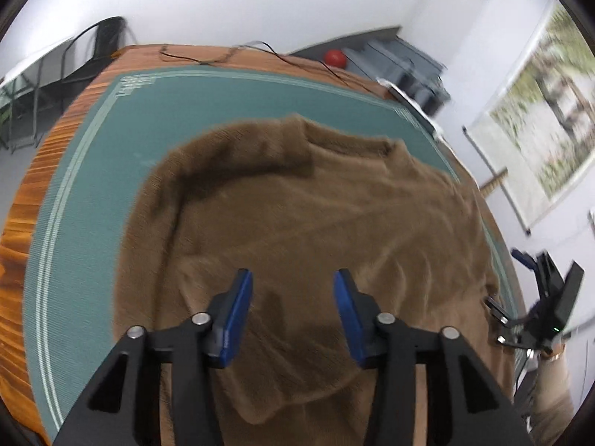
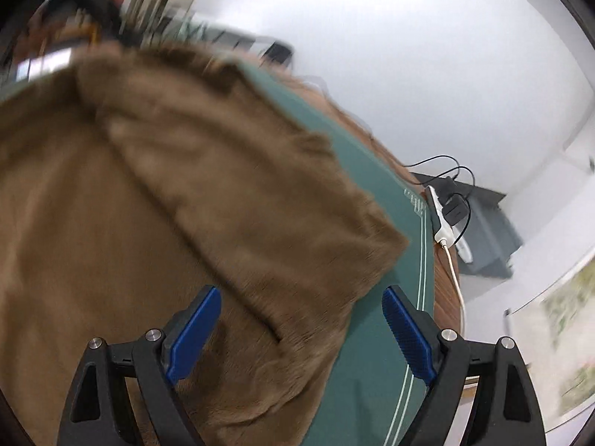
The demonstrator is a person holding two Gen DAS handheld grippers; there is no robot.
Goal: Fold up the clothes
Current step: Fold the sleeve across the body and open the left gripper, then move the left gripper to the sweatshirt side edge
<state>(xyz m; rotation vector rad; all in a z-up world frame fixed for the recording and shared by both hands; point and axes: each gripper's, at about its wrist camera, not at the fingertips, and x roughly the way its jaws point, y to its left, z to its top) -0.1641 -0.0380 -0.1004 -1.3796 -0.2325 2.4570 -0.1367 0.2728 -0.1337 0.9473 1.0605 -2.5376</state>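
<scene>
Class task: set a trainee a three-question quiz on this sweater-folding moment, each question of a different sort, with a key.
1. True or false: the left gripper has its jaws clamped on the brown sweater.
2. What lies directly under the sweater? A) green mat B) bare wood C) white sheet
3. Fill in: in the right wrist view, a sleeve is folded ____ the sweater's body.

Key: 1 false, both the left and the right gripper stand open; 2 A, the green mat; 3 over.
</scene>
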